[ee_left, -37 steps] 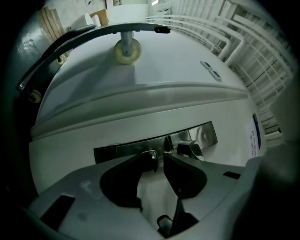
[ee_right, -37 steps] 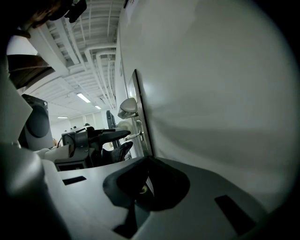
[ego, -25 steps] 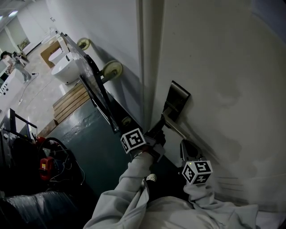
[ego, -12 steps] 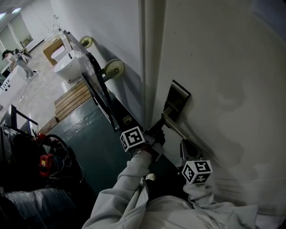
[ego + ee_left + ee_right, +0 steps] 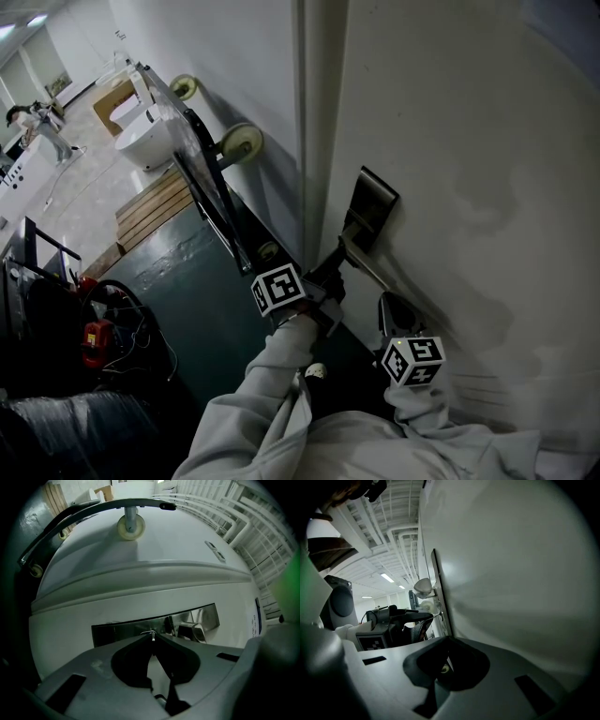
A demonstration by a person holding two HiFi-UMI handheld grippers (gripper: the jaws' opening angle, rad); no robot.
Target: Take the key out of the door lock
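Observation:
On the white door (image 5: 450,141) a steel lock plate (image 5: 372,208) carries a lever handle (image 5: 367,269). My left gripper (image 5: 335,269) points level at the plate below the handle. In the left gripper view its jaws (image 5: 151,638) are shut on a small silver key (image 5: 151,634) in front of the lock plate (image 5: 117,631), left of the handle (image 5: 193,631). The jaws hide whether the key's blade sits in the lock. My right gripper (image 5: 387,307) hangs beside the door under the handle, shut and holding nothing. The right gripper view shows the left gripper (image 5: 386,619) at the plate's edge (image 5: 439,597).
A dark frame on pale wheels (image 5: 241,143) leans against the wall left of the door. Beyond it are a wooden pallet (image 5: 150,211) and a white basin (image 5: 139,147). A red tool (image 5: 95,341) and cables lie at the lower left on the dark green floor (image 5: 187,300).

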